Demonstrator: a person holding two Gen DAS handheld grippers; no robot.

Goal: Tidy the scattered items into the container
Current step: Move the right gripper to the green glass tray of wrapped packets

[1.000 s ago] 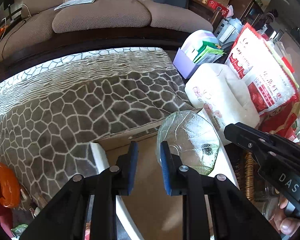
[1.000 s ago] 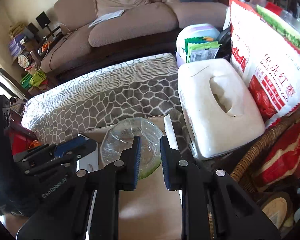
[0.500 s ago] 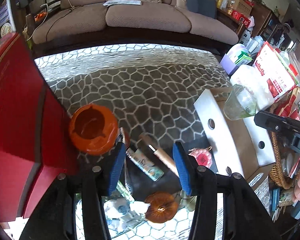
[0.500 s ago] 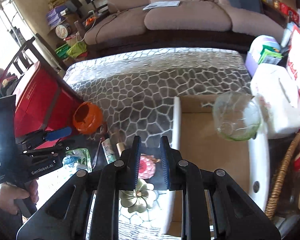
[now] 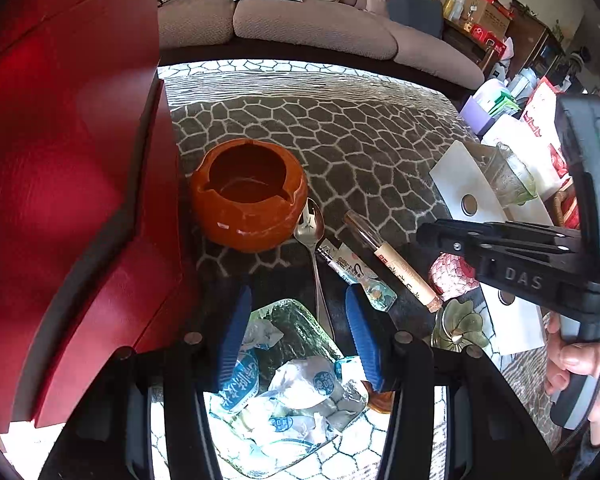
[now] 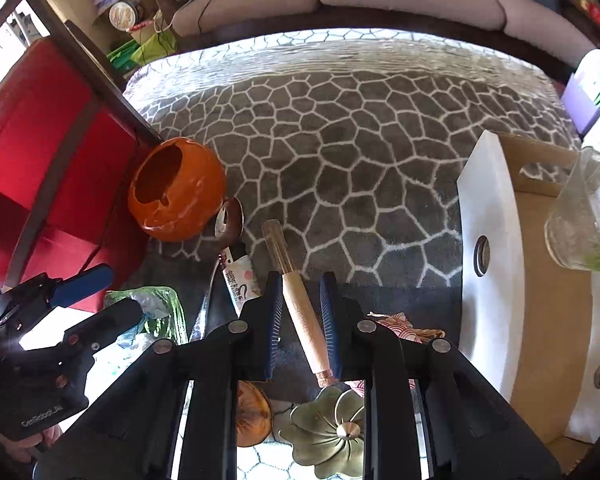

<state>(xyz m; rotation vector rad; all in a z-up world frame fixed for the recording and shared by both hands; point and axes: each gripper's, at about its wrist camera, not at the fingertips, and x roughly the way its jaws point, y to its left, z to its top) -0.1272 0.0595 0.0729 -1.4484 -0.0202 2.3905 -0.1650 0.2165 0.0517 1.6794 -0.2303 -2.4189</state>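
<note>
Tube (image 6: 300, 312) lies between the right gripper's (image 6: 300, 316) parted fingers.

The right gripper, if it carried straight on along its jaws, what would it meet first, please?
The right gripper would most likely meet the tan tube, which lies lengthwise between its jaws on the dark mat. The jaws stand narrowly apart around it; whether the pads already touch it is unclear.
</note>
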